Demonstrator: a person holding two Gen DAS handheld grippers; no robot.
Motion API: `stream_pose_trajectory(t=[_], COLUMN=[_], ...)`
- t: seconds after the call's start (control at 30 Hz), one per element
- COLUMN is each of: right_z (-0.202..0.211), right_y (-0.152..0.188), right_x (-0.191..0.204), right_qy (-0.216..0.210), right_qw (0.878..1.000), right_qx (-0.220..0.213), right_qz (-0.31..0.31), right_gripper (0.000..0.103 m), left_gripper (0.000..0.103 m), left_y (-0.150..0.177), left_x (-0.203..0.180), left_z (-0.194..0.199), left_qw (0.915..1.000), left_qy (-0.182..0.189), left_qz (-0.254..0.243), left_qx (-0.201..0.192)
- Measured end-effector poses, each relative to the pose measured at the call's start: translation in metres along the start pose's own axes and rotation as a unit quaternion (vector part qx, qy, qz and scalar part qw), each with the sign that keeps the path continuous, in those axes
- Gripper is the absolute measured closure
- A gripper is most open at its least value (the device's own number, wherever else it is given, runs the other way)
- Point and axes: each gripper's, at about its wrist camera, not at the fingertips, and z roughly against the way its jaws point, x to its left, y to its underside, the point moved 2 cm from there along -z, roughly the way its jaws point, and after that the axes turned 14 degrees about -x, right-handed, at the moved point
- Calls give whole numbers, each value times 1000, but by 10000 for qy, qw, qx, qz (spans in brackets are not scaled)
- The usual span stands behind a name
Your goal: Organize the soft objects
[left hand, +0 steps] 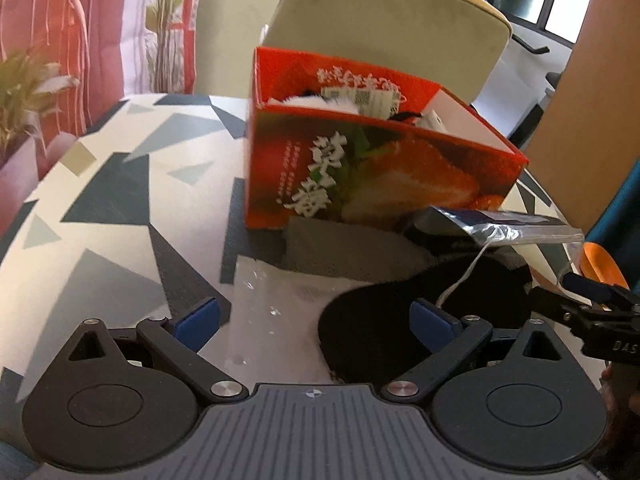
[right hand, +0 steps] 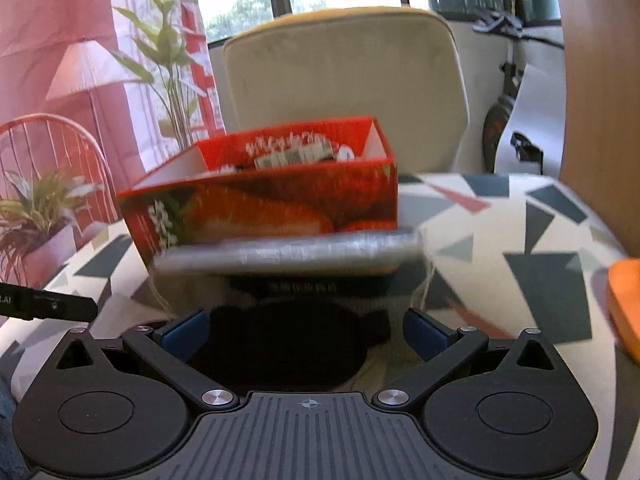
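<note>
A red strawberry-print box (left hand: 360, 160) stands on the patterned table, with white and black soft items (left hand: 316, 102) inside; it also shows in the right wrist view (right hand: 272, 208). In front of it lie a grey cloth (left hand: 352, 252), a black soft item (left hand: 400, 320) with a string tag, and a packet in clear plastic (left hand: 492, 224). My left gripper (left hand: 316, 322) is open, low over the table, its right finger over the black item. My right gripper (right hand: 306, 334) is open around the black soft item (right hand: 280, 344); the plastic packet (right hand: 288, 254) lies just ahead. The right gripper shows at the left view's right edge (left hand: 592, 300).
A beige chair (left hand: 392, 28) stands behind the table. An orange object (right hand: 626, 304) lies at the right edge. Potted plants (right hand: 36, 216) and a red wire chair (left hand: 48, 40) stand at the left. A wooden panel (left hand: 592, 120) stands at the right.
</note>
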Motion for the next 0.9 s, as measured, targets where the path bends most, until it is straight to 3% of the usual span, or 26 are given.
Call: stream_pose_trajectory(t=[0.27, 0.43, 0.7, 0.9], right_z=[-11, -21, -36, -50], right_y=[12, 15, 12, 14], right_x=[-5, -12, -20, -24], right_qy=[12, 20, 14, -33], right_qw=[9998, 9993, 9989, 9979], right_qx=[188, 323, 399, 539], right_qz=[-89, -197, -258, -363], right_gripper=[5, 13, 16, 17], left_gripper=[15, 36, 38, 37], left_y=[7, 12, 22, 26], left_x=[6, 1, -10, -9], left_z=[-7, -12, -30, -32], left_qw=[9995, 9984, 9963, 9967], left_qy=[65, 362, 510, 546], left_qz=[253, 315, 234, 155], left_qx=[182, 290, 644, 572])
